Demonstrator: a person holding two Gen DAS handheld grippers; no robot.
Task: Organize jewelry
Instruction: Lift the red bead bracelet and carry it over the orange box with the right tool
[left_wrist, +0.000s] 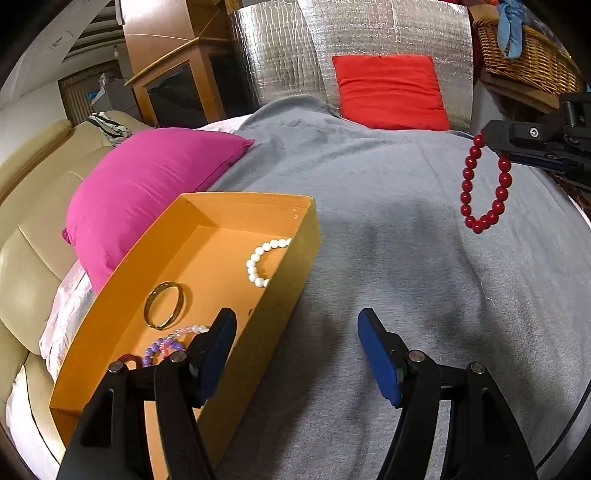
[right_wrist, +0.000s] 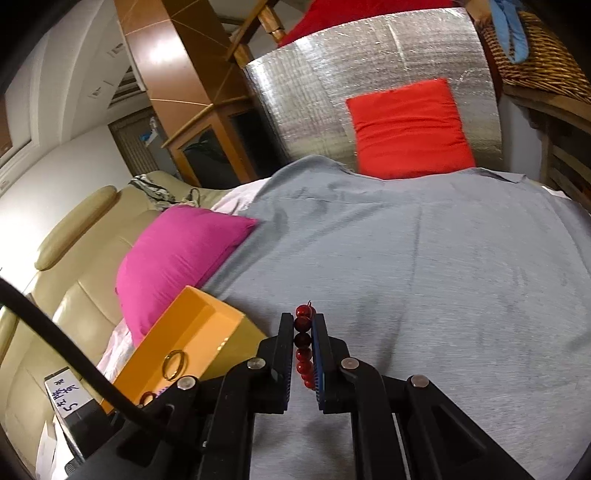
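Above bed's (left_wrist: 369, 221) right edge, red bead bracelet (left_wrist: 484, 184) dangling, clamped in right gripper (right_wrist: 303, 354); left gripper (left_wrist: 295, 350) spread apart beside orange box (left_wrist: 295, 258).

Pearl bracelet (left_wrist: 264, 261) half hidden behind box wall (left_wrist: 295, 266).

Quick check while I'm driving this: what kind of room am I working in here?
Most likely a lived-in home living room or bedroom, not a lab. The work surface is a grey blanket spread over soft furniture, with a pink cushion beside a cream leather sofa, and a wicker basket on a shelf behind.
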